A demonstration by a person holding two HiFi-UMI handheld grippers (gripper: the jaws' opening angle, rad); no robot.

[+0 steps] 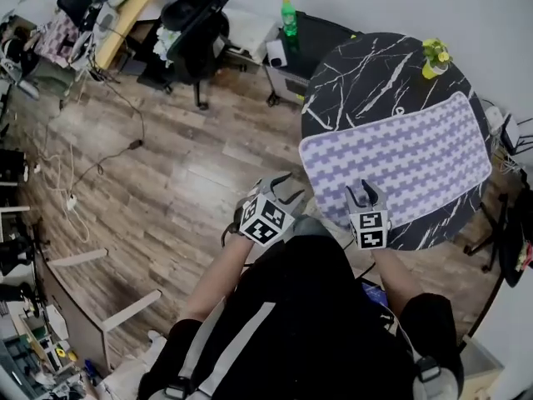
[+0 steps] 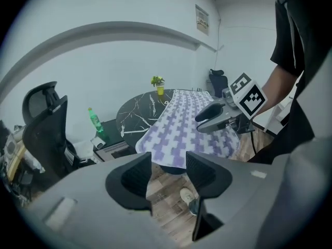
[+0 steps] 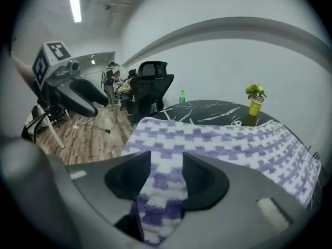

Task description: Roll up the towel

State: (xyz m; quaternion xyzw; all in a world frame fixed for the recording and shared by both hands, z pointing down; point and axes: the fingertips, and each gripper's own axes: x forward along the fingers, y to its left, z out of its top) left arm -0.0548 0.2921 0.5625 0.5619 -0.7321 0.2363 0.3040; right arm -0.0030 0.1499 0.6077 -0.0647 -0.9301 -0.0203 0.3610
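I'm looking down on a round black marble table (image 1: 350, 82) standing on a wood floor (image 1: 175, 173). My right gripper (image 3: 166, 176) has its jaws apart over the near edge of the towel (image 3: 233, 144). The purple-and-white check cloth shows in the gap between them, and I can't see the pads squeezing it. My left gripper (image 2: 168, 173) is parted too, with nothing in it and only floor showing through the gap. It hangs off the table, near the towel's near left corner. The towel lies spread flat across the table, unrolled. On the bare marble past its far corner stands a small yellow pot (image 1: 434, 57) with a plant. A green bottle (image 1: 288, 17) and a black office chair (image 1: 196, 32) sit beyond the table.
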